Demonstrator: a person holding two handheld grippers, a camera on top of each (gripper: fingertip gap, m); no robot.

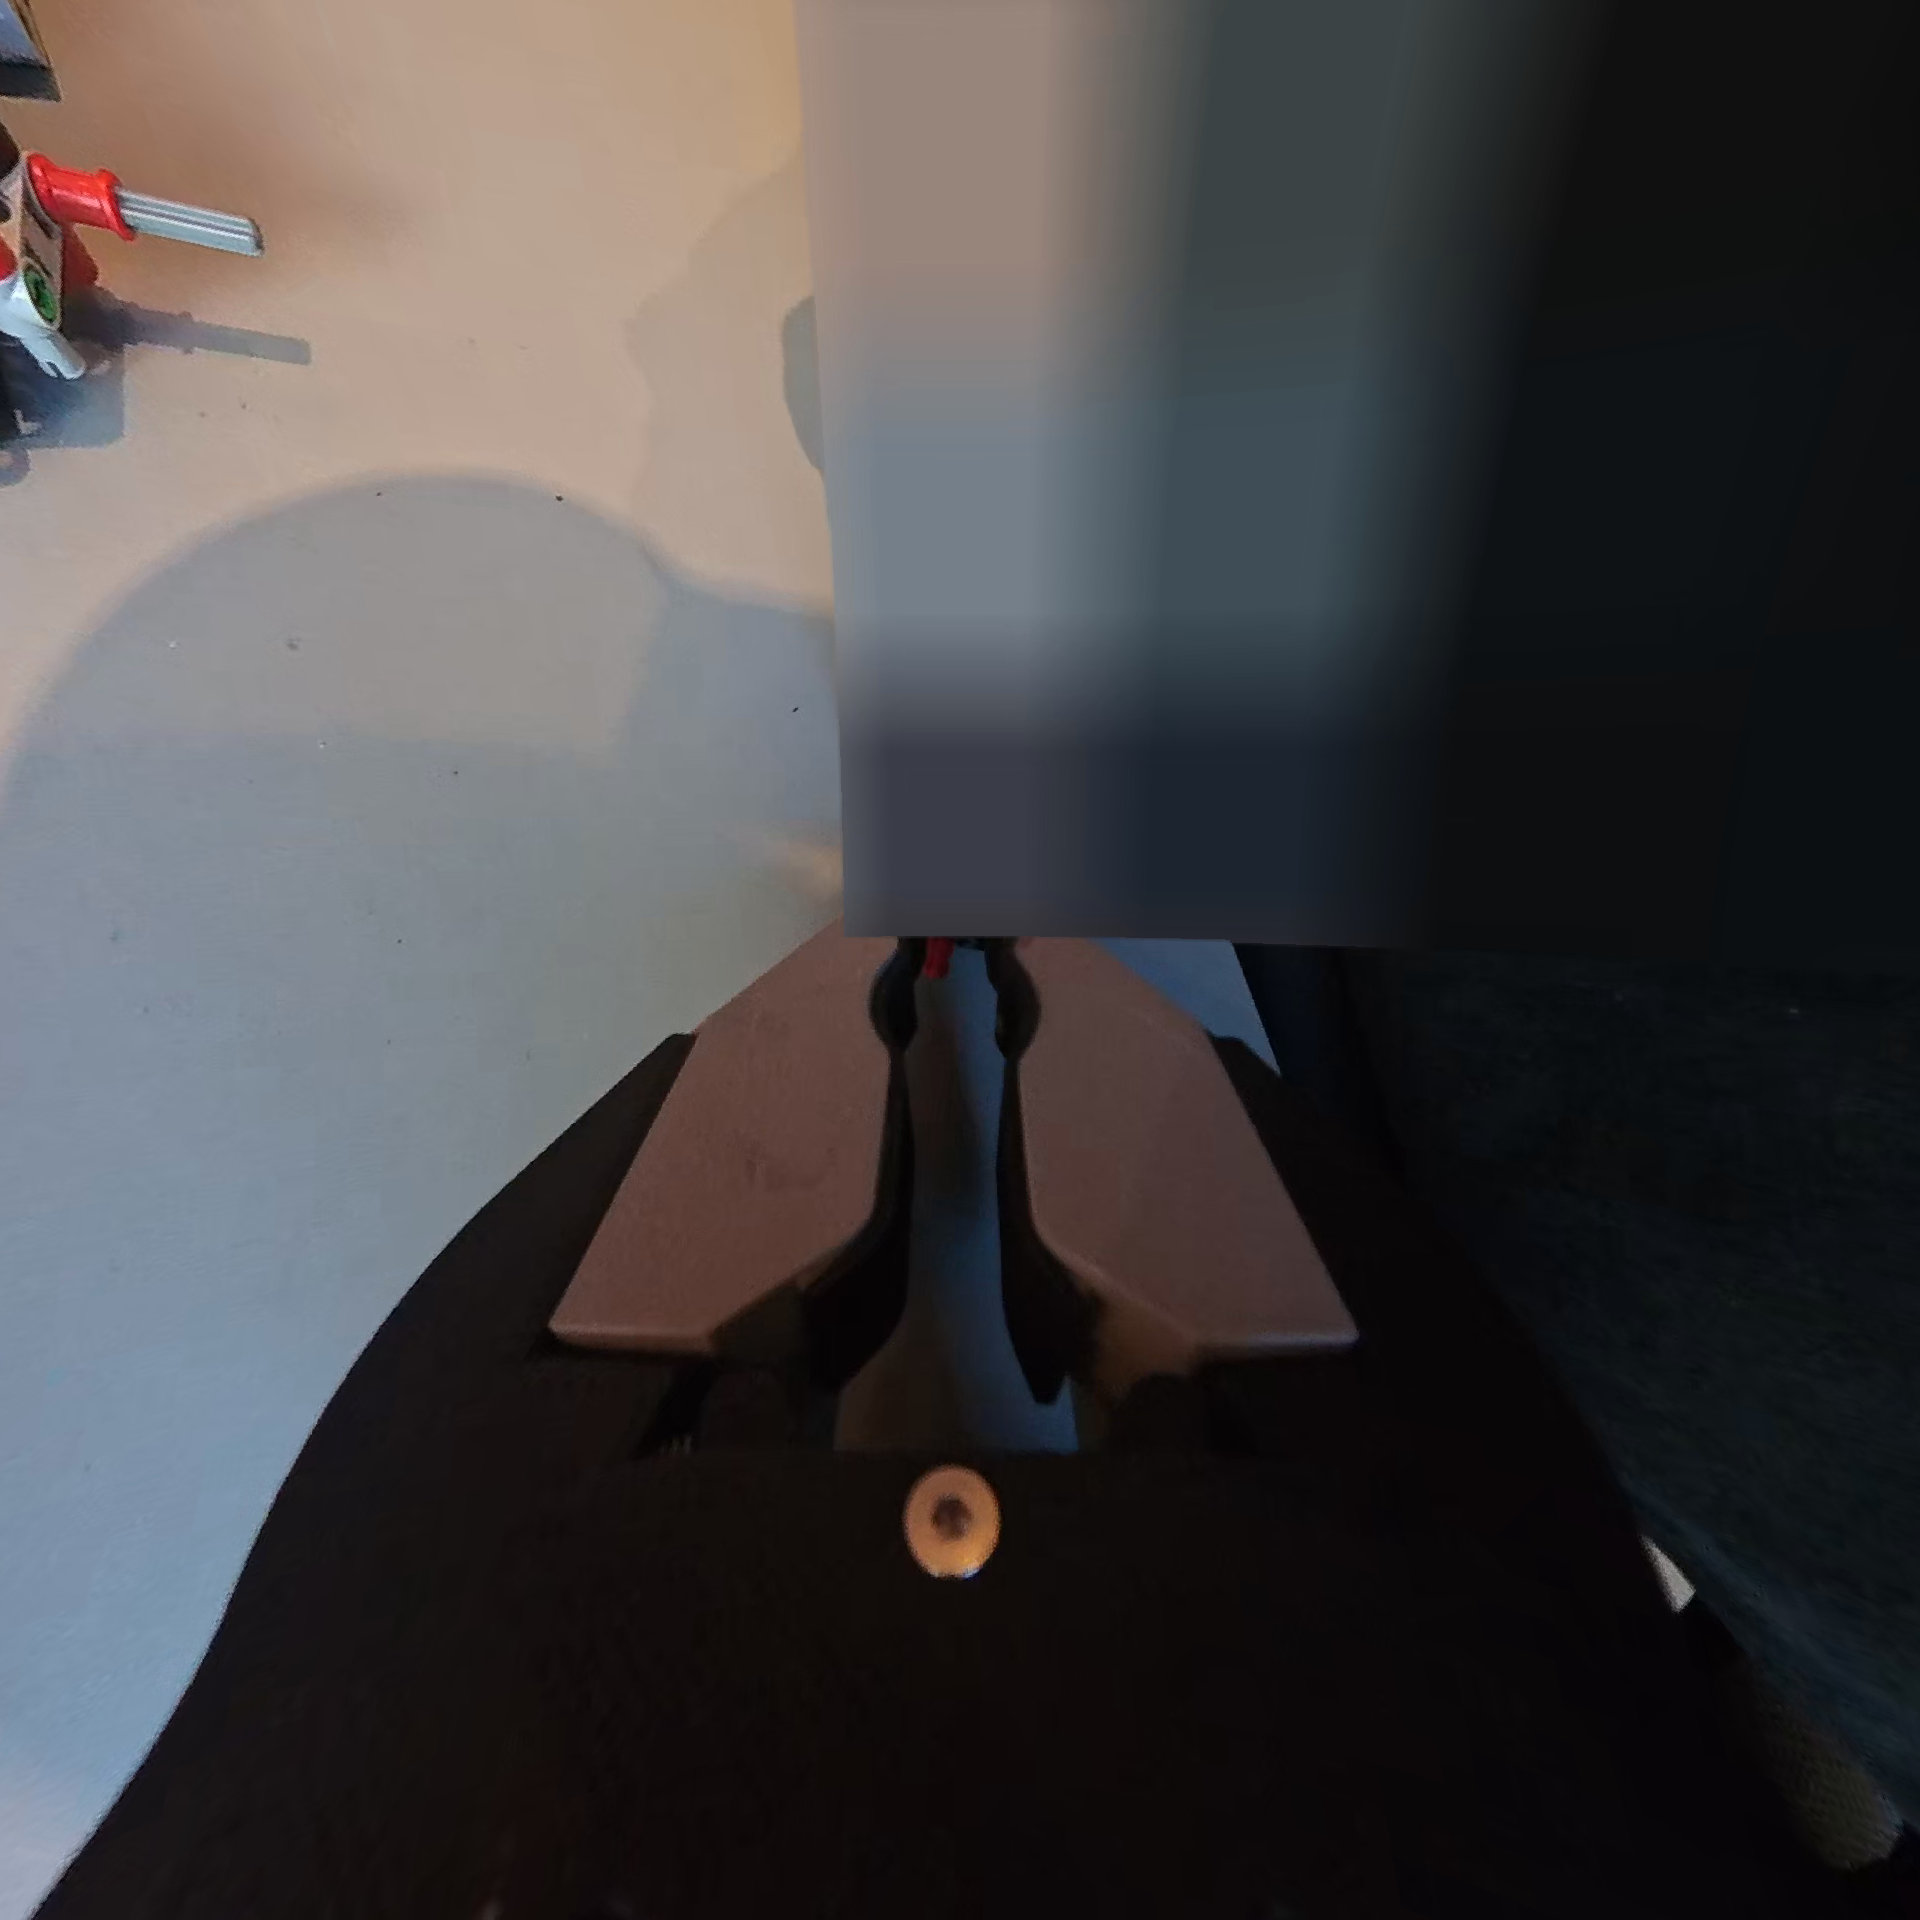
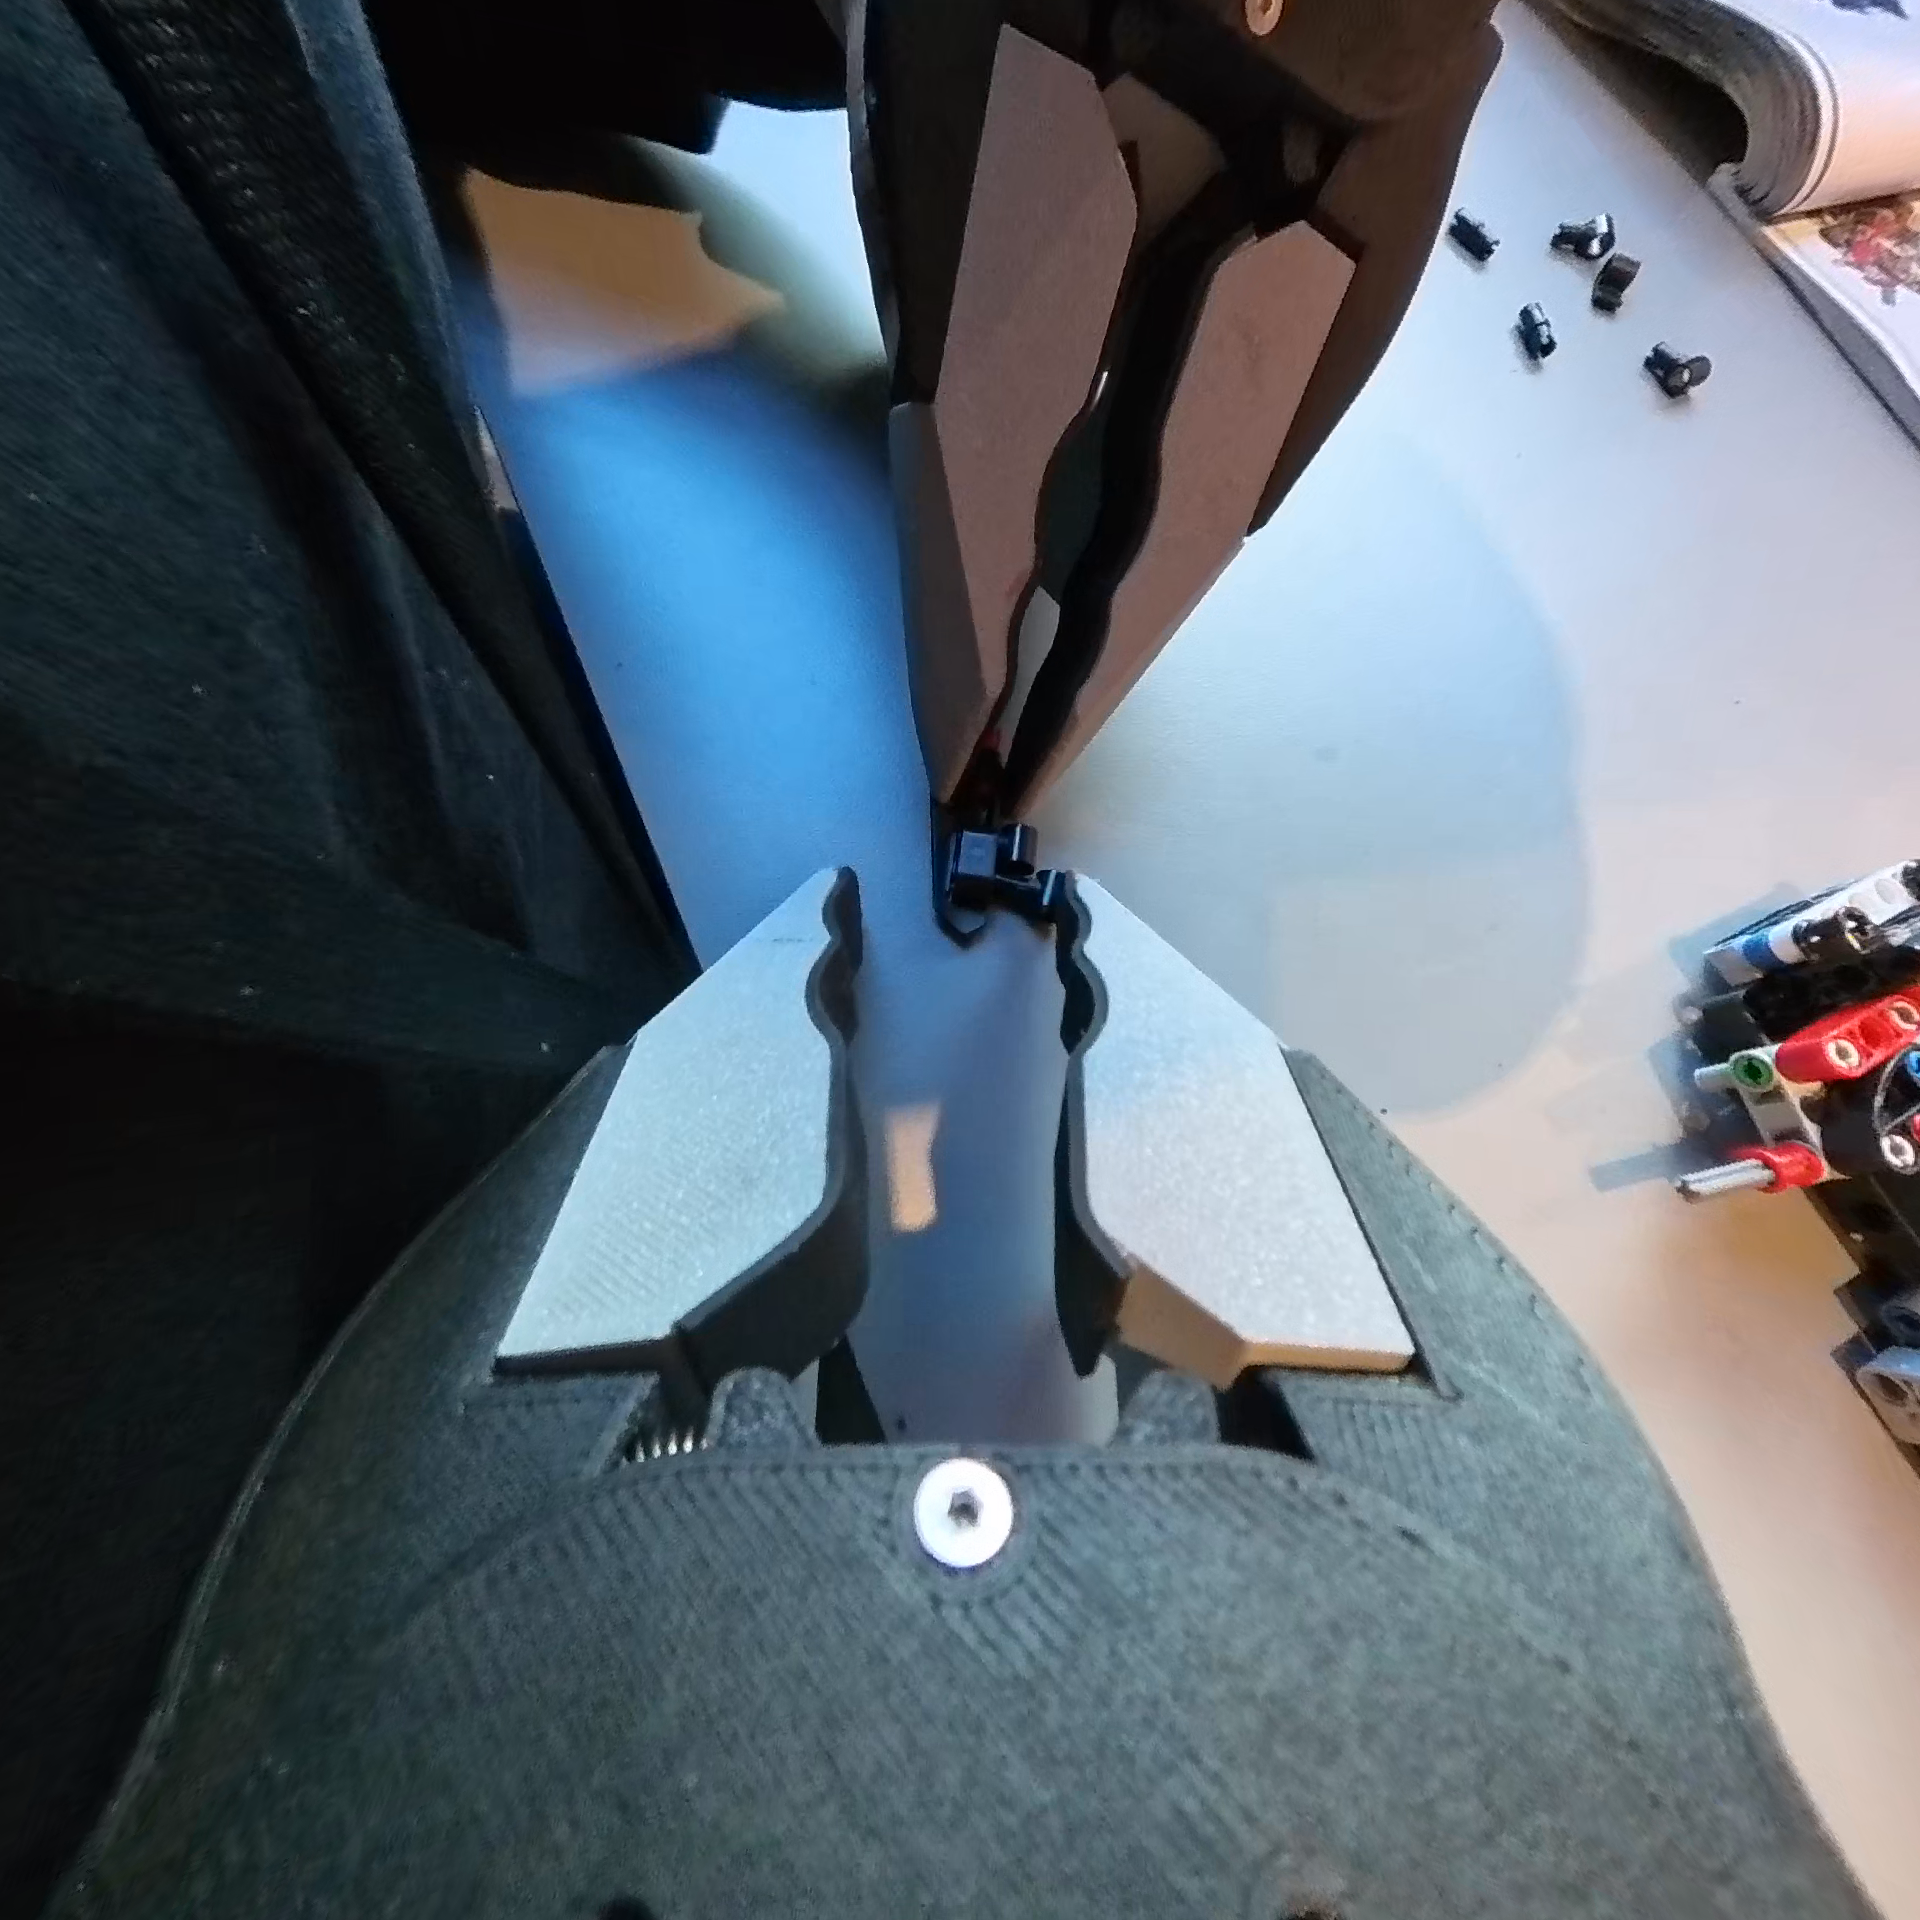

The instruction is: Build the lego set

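Observation:
My left gripper [image 1: 951, 971] is shut on a small red pin [image 1: 938, 956]; a blurred patch hides what lies past its tips. In the right wrist view the left gripper [image 2: 982, 784] comes down from above, and a black connector [image 2: 987, 868] hangs at its tips. My right gripper [image 2: 961, 894] has its jaws partly apart around that connector, which touches the right fingertip [image 2: 1075, 909] and stands clear of the left one. Both are held above the white table [image 2: 1351, 727]. The partly built model [image 2: 1839, 1081] stands at the right edge, and shows at the far left in the left wrist view [image 1: 42, 270].
Several loose black connectors [image 2: 1569, 281] lie on the table at the upper right. An open instruction booklet [image 2: 1839, 145] lies behind them. Dark cloth [image 2: 208, 623] fills the left side along the table's edge. A red bush on a grey axle [image 1: 135, 213] sticks out of the model. Less than 4 cm separates the two grippers' tips.

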